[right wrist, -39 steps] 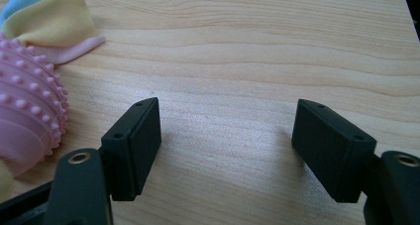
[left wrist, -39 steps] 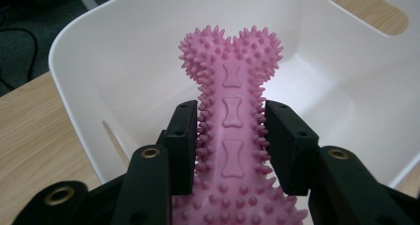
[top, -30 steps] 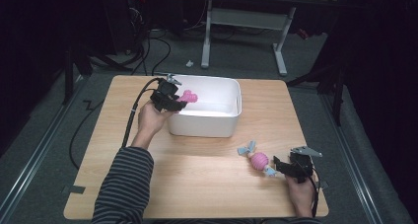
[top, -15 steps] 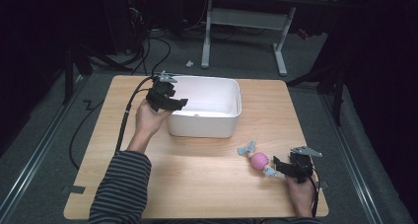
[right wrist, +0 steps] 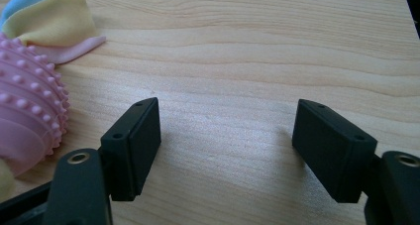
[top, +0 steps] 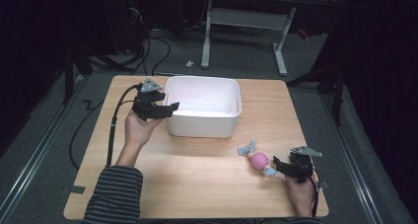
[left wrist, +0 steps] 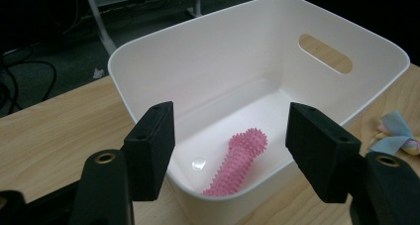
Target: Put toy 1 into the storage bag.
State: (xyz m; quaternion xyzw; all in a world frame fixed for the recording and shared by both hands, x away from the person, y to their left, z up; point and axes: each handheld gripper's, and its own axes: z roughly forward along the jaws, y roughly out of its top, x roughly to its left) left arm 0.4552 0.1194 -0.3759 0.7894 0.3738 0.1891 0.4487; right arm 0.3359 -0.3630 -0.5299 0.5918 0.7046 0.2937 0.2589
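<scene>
— So, where's the left gripper now?
— At the near-left corner of the white bin, held just above its rim. Its jaws have just been opening and stand spread, nothing between them. Straight ahead of it and below, the spiky pink toy lies on the bin's floor, near the wall closest to the gripper.
— And the right gripper?
— Low over the counter, jaws spread too, gripping nothing; bare wood shows between them. The knobbly pink ball toy with pastel cloth tails lies on the counter just beyond its fingertips, a little to one side of the gap rather than inside it.
— Touching?
— Can't tell from here; very close.
</scene>
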